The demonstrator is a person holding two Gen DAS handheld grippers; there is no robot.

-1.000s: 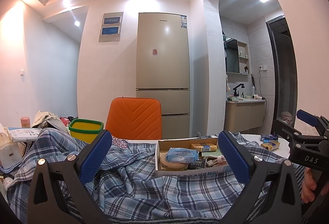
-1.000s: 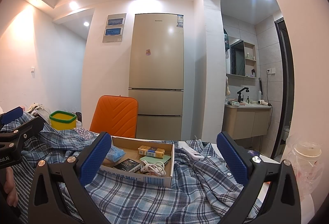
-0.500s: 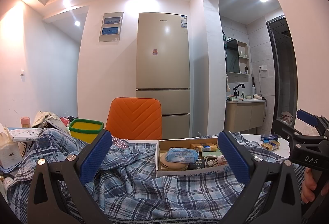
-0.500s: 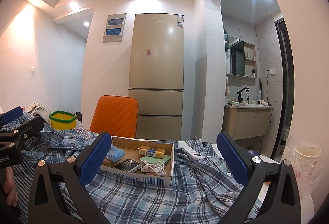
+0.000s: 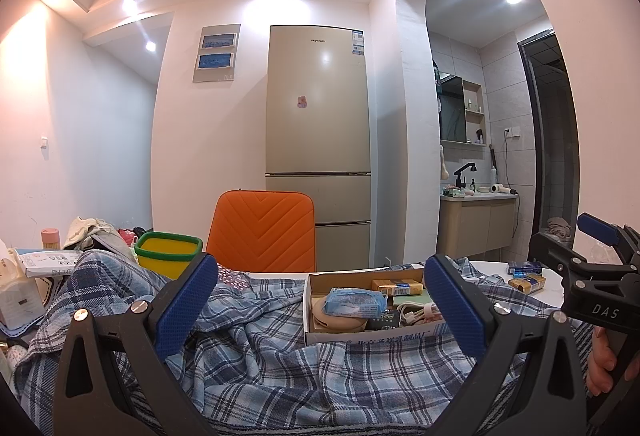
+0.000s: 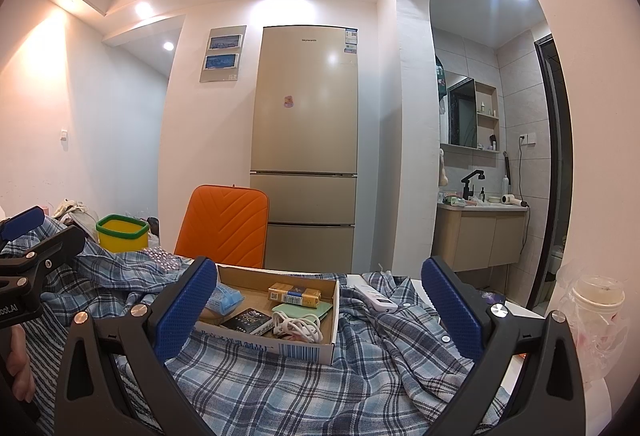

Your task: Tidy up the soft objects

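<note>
A crumpled blue plaid shirt (image 5: 280, 360) (image 6: 280, 388) lies spread over the table and fills the foreground of both views. A shallow cardboard box (image 5: 360, 334) (image 6: 296, 350) with small items rests on the cloth. My left gripper (image 5: 320, 300) hovers open just above the shirt, blue pads wide apart, nothing between them. My right gripper (image 6: 320, 304) is also open over the shirt, with the box seen between its fingers. Each gripper shows at the edge of the other's view, held by a hand.
An orange chair (image 5: 262, 232) stands behind the table, a fridge (image 5: 318, 140) beyond it. A yellow bin with a green rim (image 5: 168, 252) and clutter sit at the left. A white remote (image 6: 376, 298) lies on the shirt. A bagged plastic cup (image 6: 596, 308) stands at the right.
</note>
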